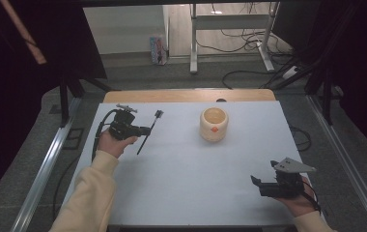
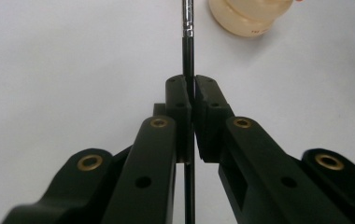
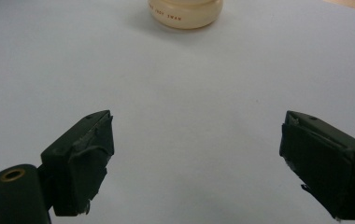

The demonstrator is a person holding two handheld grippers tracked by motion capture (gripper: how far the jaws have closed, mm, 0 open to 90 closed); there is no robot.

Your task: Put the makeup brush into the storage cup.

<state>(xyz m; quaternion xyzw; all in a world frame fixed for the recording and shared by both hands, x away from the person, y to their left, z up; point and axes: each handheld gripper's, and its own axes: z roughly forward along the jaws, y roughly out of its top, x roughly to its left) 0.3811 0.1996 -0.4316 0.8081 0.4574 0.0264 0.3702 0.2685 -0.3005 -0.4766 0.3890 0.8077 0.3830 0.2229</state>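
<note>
Gripping one thin black brush (image 2: 188,56) by its handle, the left tongs (image 1: 145,130) are closed on it. One cream jar (image 3: 186,13) stands ahead of both tongs on the white worktop (image 1: 181,169); the right tongs view catches red lettering, "SWAN" legible. Right tongs (image 3: 196,161) gape wide, nothing between them.

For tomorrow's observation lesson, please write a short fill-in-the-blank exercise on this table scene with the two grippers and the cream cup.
1. The left gripper is shut on a thin black ____.
2. The right gripper has its jaws ____, with nothing between them.
3. The cream cup stands on the ____ table sheet, apart from both grippers.
4. On the front of the cup sits a small ____ spot.

Missing words: stick; open; white; orange
</note>
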